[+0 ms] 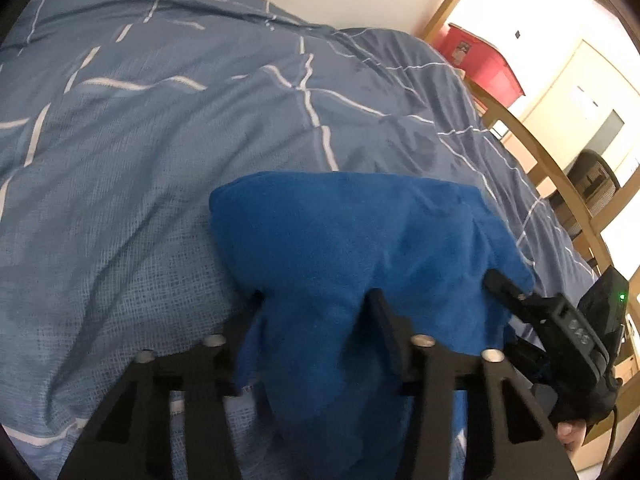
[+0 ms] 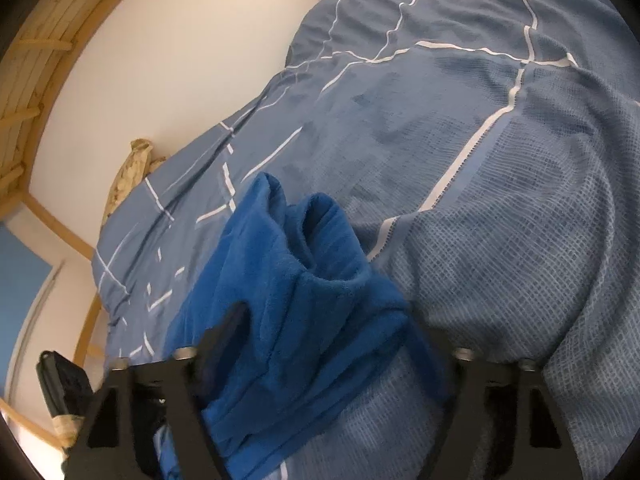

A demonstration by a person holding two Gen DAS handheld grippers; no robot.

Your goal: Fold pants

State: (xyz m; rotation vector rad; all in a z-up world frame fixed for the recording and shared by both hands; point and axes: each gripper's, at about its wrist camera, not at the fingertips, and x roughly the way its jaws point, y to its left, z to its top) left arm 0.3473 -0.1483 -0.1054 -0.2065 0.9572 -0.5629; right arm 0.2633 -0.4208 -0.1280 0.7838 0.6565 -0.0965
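Note:
Blue fleece pants (image 1: 340, 232) lie bunched on a blue checked bed cover (image 1: 160, 140). My left gripper (image 1: 316, 304) is shut on them, and the cloth is squeezed narrow between its two black fingers. In the right wrist view the pants (image 2: 280, 248) run in a folded strip between the fingers of my right gripper (image 2: 328, 320). Its jaws stand wide and the cloth lies loose between them, unsqueezed. The right gripper (image 1: 520, 300) also shows in the left wrist view, at the pants' right edge, with a person's fingers behind it.
The bed cover (image 2: 500, 200) fills most of both views. A wooden bed frame (image 1: 560, 184) runs along the right side, with a red box (image 1: 484, 60) and a dark chair (image 1: 596, 184) beyond. A white wall and wooden slats (image 2: 36, 40) border the bed's far side.

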